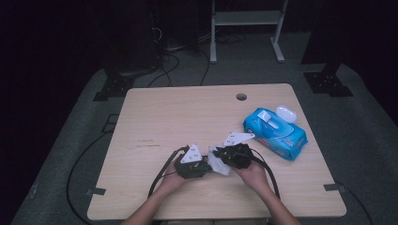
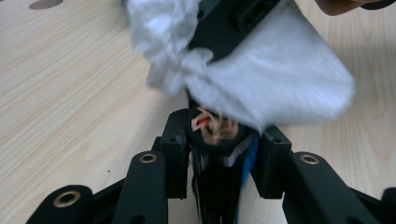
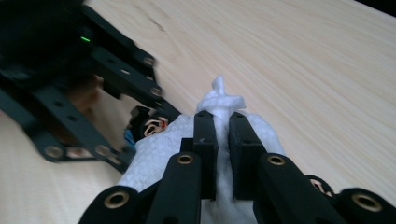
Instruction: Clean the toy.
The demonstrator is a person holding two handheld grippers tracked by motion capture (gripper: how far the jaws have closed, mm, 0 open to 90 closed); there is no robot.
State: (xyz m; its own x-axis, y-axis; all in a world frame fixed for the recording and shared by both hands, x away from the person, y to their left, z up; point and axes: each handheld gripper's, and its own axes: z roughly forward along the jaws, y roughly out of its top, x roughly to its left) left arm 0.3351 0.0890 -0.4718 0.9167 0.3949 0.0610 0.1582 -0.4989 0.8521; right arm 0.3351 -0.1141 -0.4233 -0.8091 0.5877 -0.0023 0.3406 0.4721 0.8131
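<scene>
My left gripper point(image 1: 206, 165) and right gripper point(image 1: 224, 155) meet tip to tip near the front middle of the wooden table point(image 1: 187, 112). In the right gripper view, my right gripper point(image 3: 223, 117) is shut on a crumpled white wipe point(image 3: 219, 95), which bulges past the jaw tips. In the left gripper view, my left gripper point(image 2: 224, 137) holds a small dark object point(image 2: 219, 140) with a blue edge; orange and red bands wrap its round end. The wipe point(image 2: 280, 79) lies against that end. The rest of the object is hidden between the jaws.
A blue pack of wet wipes point(image 1: 277, 133) with its flap up lies at the right of the table, and a small white case point(image 1: 286, 113) sits just behind it. A round cable hole point(image 1: 241, 97) is at the far edge. Cables trail off the front.
</scene>
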